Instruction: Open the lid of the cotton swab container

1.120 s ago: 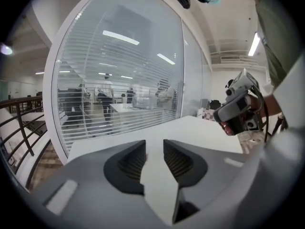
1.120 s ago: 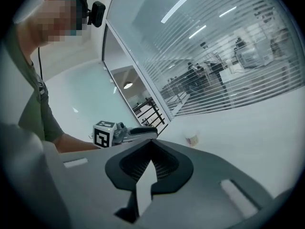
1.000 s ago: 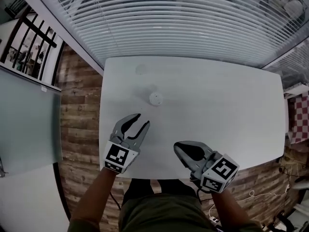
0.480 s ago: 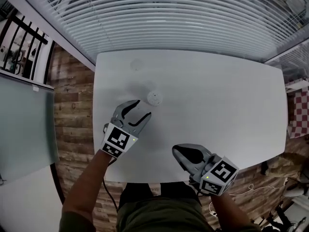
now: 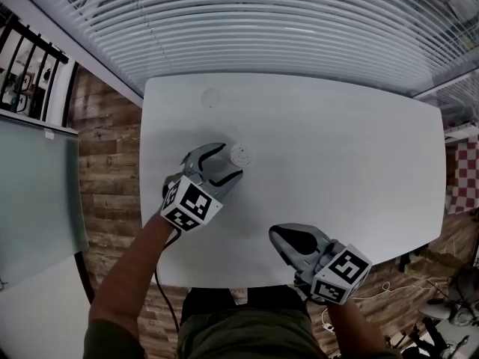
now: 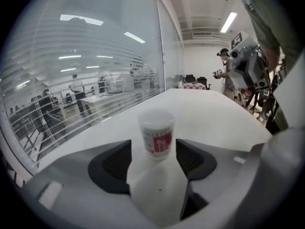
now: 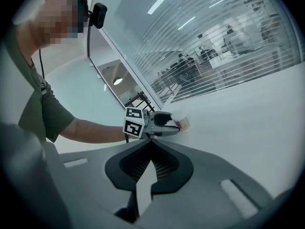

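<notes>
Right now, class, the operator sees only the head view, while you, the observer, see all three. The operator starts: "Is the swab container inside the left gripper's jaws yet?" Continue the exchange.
Observer: The left gripper view shows the cotton swab container upright at the mouth of the left gripper. The jaws have just been opening and touch it on neither side.
Operator: Is it open?
Observer: No. Seen from the side, the lid sits closed on top.
Operator: And the right gripper?
Observer: The right gripper view shows the right gripper with its jaws shut and nothing between them.
</notes>
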{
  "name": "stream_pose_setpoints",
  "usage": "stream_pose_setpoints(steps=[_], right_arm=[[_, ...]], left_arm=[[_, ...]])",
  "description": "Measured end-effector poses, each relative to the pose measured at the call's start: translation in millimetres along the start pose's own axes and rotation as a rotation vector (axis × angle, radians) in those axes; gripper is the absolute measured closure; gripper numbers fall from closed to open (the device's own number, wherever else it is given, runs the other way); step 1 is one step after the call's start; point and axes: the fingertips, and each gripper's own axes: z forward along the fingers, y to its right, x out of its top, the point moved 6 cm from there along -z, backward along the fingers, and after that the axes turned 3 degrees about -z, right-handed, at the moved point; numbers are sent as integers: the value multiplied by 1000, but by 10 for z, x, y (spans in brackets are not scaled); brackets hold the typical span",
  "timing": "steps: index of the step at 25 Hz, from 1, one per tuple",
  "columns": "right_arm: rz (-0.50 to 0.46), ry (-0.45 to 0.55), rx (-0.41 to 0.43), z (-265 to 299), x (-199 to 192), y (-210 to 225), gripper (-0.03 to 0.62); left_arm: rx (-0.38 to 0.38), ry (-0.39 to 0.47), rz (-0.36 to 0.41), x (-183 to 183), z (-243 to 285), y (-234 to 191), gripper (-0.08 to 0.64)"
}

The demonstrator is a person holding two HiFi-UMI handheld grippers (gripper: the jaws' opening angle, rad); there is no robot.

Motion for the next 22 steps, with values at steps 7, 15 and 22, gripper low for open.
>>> stream_pose_setpoints(steps=[7, 15, 22], right_arm=[[15, -9, -5, 56, 9, 103, 583], [28, -17, 4, 111, 7, 118, 583], [40, -17, -2, 128, 19, 168, 583]], left_arm=[[-56, -28, 56, -5, 153, -17, 273], [-77, -35, 89, 28, 236, 10, 273], [-87, -43, 86, 25, 307, 3, 275]])
